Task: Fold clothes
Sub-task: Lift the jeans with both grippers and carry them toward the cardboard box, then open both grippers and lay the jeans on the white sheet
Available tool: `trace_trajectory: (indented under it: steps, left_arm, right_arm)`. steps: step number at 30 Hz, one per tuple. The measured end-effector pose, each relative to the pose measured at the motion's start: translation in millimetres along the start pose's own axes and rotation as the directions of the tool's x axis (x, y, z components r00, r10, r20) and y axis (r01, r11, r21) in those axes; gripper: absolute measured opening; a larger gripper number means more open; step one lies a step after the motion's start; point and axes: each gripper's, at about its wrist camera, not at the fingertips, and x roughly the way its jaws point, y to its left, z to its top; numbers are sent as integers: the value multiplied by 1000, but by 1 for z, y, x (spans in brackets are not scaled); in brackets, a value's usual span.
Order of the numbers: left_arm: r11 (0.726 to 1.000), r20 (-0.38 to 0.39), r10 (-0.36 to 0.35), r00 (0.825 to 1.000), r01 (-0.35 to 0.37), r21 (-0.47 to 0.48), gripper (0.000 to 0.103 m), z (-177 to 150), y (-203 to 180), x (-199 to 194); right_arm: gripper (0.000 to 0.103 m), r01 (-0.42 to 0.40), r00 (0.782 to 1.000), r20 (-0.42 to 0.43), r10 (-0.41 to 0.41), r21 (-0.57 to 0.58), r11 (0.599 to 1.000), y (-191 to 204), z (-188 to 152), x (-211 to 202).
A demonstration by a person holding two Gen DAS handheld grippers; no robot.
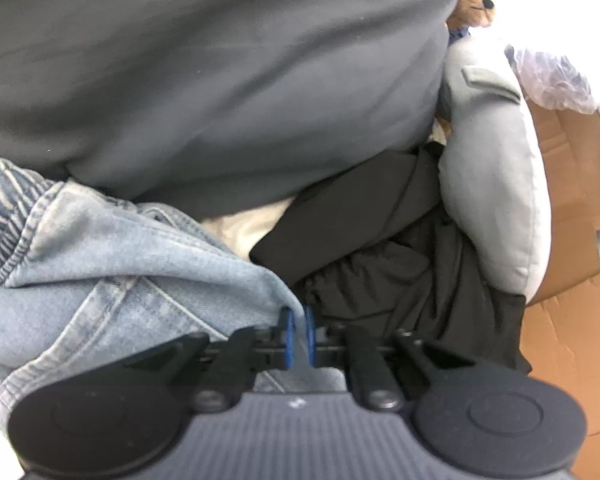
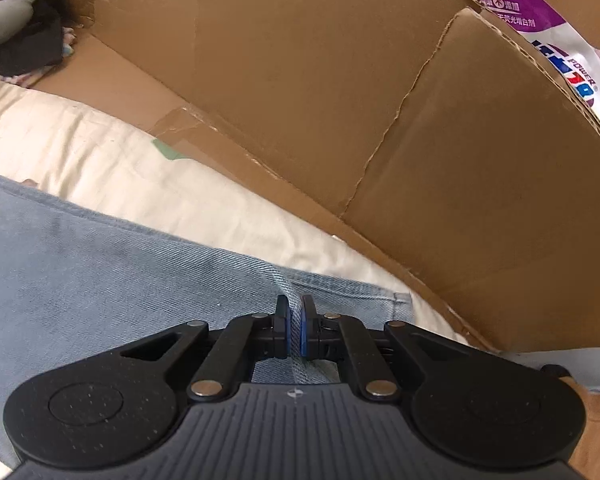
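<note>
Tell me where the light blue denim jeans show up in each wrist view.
Left wrist: light blue denim jeans fill lower left, pinched in the left gripper.
Right wrist: they cover lower left, pinched in the right gripper.
Shared landmark: brown cardboard box, right of the jeans.

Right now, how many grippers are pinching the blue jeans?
2. The left gripper pinches a fold of the jeans beside the black clothes; the right gripper pinches a denim ridge near the cardboard box.
</note>
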Motion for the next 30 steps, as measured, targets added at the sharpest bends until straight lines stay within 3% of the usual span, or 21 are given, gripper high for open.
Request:
trace_trajectory:
  steps: [4,14,18,22,26,28,30]
  left_arm:
    - [1000,-3,-5,1000,5,14,7,5,-11,11]
    - [1000,16,13,1000,-14,25,6,4,-17,19]
    - [1000,25,-2,1000,1,18,1,7,-11,18]
    - [997,17,40,999,-41,72,2,4,-20,28]
    - [986,58,79,995,-86,140,8,-1,-36,21]
    - [985,72,59,996,-69,157,22,-6,-43,12]
    - [986,69,20,997,-31,166,31,-12,-49,2]
  right_arm:
    - [1,54,998,-17,-54,11,998,1,7,10]
    - [1,95,994,-49,-94,24,995,0,15,24]
    - [1,103,993,-56,-101,35,994,-2,15,28]
    - [3,103,994,-47,-100,52,993,-2,16,40]
    - [14,120,992,-46,-117,63,991,4,16,38]
    - [41,114,994,-9,-113,25,993,10,14,27]
    - [50,104,994,37,-104,0,995,11,9,9]
